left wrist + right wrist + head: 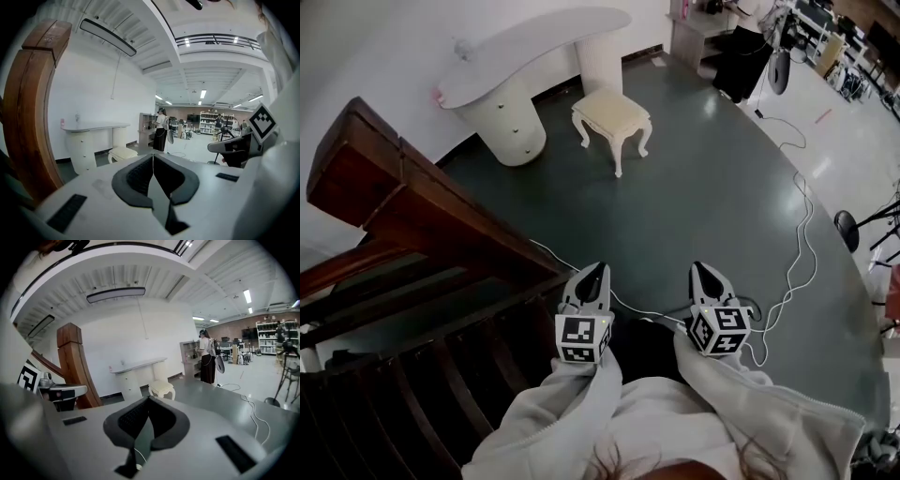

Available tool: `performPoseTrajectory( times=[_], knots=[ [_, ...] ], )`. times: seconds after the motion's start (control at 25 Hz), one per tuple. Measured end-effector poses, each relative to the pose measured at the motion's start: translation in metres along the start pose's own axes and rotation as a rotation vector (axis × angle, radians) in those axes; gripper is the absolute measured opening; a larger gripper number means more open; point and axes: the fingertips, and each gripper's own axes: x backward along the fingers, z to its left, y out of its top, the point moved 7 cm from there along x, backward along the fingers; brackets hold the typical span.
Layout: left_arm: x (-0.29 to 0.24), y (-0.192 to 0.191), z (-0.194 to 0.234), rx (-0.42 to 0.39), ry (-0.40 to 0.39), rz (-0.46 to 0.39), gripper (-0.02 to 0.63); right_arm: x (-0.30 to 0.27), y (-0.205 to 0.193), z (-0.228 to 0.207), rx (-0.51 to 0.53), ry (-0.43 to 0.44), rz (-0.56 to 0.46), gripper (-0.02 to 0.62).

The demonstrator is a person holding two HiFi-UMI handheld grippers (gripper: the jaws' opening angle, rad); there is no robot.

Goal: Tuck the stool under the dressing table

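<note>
Head view: the left gripper (pixel 598 270) and the right gripper (pixel 701 269) are hovering side by side over the dark floor (pixel 703 197), near the person's pale sleeves (pixel 581 403). Both are pointing toward the far wall.

Left gripper view: the jaws are pressing together along one seam and holding nothing. Right gripper view: this pair is also meeting at the tips, with nothing between them.

The stool (pixel 612 114), cream with curved legs, is standing upright on the floor, well apart from both grippers. It is sitting just on the near side of the dressing table (pixel 534 42), in front of the gap between the left drawer pedestal (pixel 508 117) and the right column leg (pixel 602 61). Its seat is not yet lying under the worktop.

The pedestal drawers are all sitting shut, so I cannot tell what is in them. A small pink item (pixel 439 96) is resting at the left end of the worktop.

A dark wooden frame (pixel 412 216) is filling the near left. A white cable (pixel 797 253) is trailing across the floor on the right. At the far right a person (pixel 741 56) is standing beside a shelf unit (pixel 689 33); what it is holding is too small to tell.
</note>
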Motion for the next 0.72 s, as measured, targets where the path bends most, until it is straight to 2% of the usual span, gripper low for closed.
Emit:
performPoseTrajectory(
  times=[0.28,0.72],
  knots=[
    [-0.002,0.001,-0.001,0.001,-0.001,0.000,0.014,-0.001,0.002,0.003,0.023,0.020,0.000,0.051],
    [-0.002,0.003,-0.012,-0.020,-0.025,-0.004,0.014,0.002,-0.003,0.003,0.002,0.013,0.003,0.051]
  ],
)
